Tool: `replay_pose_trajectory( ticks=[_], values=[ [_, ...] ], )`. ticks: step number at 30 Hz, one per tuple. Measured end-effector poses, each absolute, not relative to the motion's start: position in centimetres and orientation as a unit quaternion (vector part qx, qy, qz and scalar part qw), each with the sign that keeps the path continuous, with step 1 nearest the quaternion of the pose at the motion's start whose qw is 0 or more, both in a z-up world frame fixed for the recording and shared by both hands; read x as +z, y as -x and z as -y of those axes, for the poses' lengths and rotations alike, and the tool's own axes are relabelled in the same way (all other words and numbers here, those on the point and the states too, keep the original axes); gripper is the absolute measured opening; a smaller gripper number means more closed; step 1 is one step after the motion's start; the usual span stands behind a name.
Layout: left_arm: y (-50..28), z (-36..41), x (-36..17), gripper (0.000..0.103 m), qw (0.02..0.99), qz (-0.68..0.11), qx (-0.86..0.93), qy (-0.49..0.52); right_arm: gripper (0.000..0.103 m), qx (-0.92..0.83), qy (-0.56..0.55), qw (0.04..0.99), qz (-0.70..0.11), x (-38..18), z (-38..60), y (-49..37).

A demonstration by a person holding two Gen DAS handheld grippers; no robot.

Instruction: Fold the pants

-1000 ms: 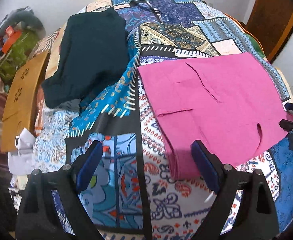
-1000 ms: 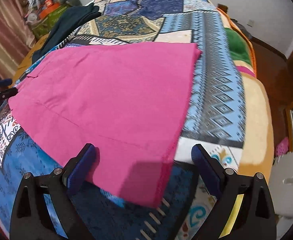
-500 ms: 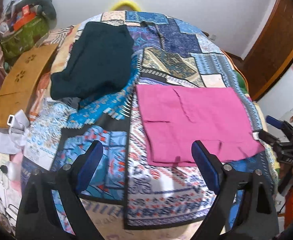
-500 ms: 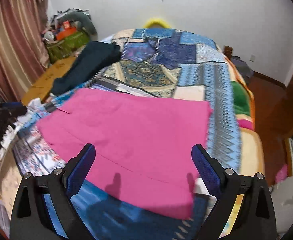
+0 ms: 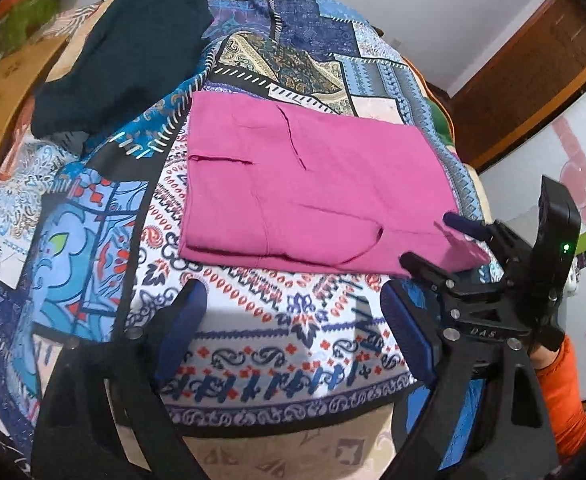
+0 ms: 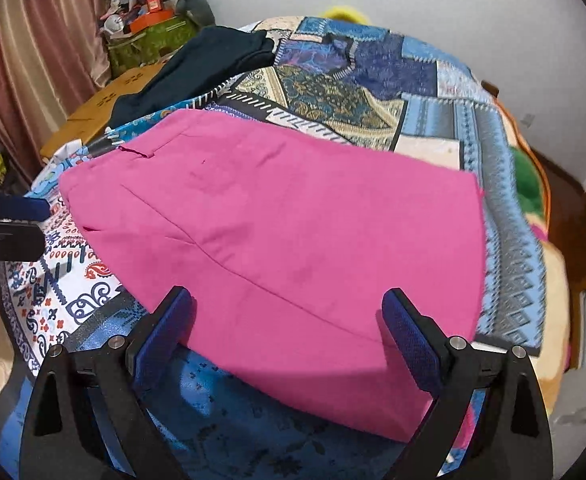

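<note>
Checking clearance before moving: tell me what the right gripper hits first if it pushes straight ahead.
Most likely the pink pants, folded flat on the patterned bedspread; the right gripper has open fingers pointing at them. Depth is uncertain.

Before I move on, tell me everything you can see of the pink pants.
The pink pants lie folded into a flat, roughly rectangular stack on the patchwork bedspread. Plain woven-looking cloth, seams and a pocket slit showing, one small dark mark. Layered edges show at one end. Neither open gripper holds them; a dark garment lies apart, further up the bed.
</note>
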State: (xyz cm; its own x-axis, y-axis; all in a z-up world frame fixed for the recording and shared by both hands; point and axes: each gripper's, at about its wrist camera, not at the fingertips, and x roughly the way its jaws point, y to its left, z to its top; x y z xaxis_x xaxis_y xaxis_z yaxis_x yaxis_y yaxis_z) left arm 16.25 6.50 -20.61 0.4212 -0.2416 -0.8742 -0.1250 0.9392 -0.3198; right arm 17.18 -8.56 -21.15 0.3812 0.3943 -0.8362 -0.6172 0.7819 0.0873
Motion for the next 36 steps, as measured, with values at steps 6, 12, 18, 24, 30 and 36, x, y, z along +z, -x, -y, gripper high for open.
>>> replay_pose_trajectory(
  ticks=[6,12,18,24,30,36],
  values=[
    [-18.6,-7.4,-22.0,0.089,0.803,-0.537,-0.078,0.246,0.094,0.312,0.096,0.814,-0.480,-21.7,8.8,-17.1],
    [-21.1,-8.6,-22.8,0.061,0.791,-0.543,-0.051,0.277,0.093,0.317,0.085,0.811,-0.484,-21.9,9.0,-16.9],
    [-21.1,-9.6,-23.1,0.026,0.806,-0.528,-0.003,0.268,0.093,0.321,0.082,0.808,-0.488,-21.7,9.1,-17.0],
    [-18.3,-9.3,-20.2,0.023,0.858,-0.485,0.048,0.162,0.093,0.316,0.102,0.810,-0.484,-20.7,9.8,-17.1],
    [-14.9,-8.3,-17.3,0.019,0.898,-0.424,0.117,0.001,0.092,0.314,0.121,0.810,-0.479,-20.4,10.0,-16.3],
    [-14.5,-6.0,-15.0,0.018,0.917,-0.374,0.122,-0.070,0.092,0.305,0.108,0.818,-0.476,-20.2,10.3,-15.5]
  ],
)
